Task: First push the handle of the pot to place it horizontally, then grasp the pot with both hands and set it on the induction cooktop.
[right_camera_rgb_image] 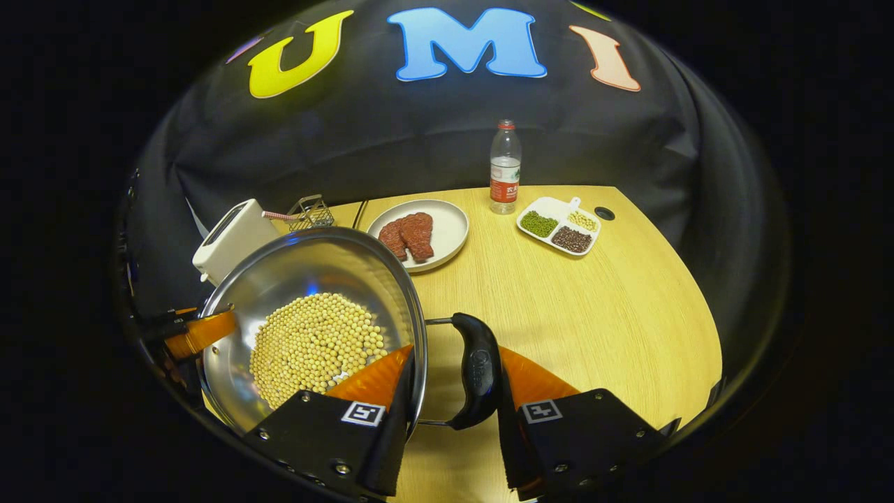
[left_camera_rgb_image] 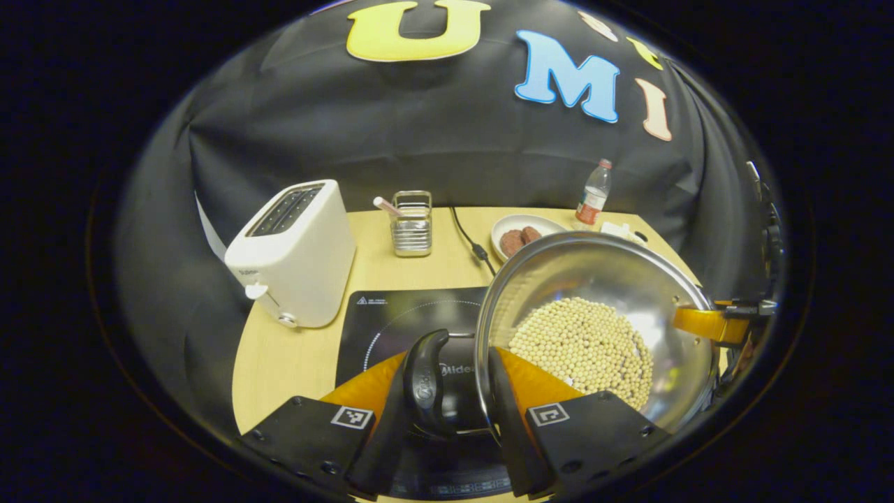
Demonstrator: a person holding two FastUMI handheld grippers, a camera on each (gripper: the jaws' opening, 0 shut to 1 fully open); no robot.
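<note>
A steel pot (left_camera_rgb_image: 594, 279) holding soybeans (left_camera_rgb_image: 580, 342) hangs tilted, partly over the black induction cooktop (left_camera_rgb_image: 391, 318). In the left gripper view, my left gripper (left_camera_rgb_image: 450, 363) is shut across the pot's black loop handle (left_camera_rgb_image: 427, 381), one finger outside the handle and the other inside the pot wall. In the right gripper view, the pot (right_camera_rgb_image: 314, 272) sits at the left. My right gripper (right_camera_rgb_image: 455, 356) clamps the opposite black handle (right_camera_rgb_image: 475, 370) the same way. Each view shows the other gripper at the pot's far rim: the right gripper (left_camera_rgb_image: 712, 325) and the left gripper (right_camera_rgb_image: 202, 332).
A white toaster (left_camera_rgb_image: 293, 255) and a wire rack (left_camera_rgb_image: 412, 223) stand behind the cooktop, with a black cable (left_camera_rgb_image: 468, 237) beside them. A plate of meat (right_camera_rgb_image: 419, 234), a water bottle (right_camera_rgb_image: 504, 168) and a divided dish of beans (right_camera_rgb_image: 559, 227) sit at the back of the wooden table (right_camera_rgb_image: 614, 314).
</note>
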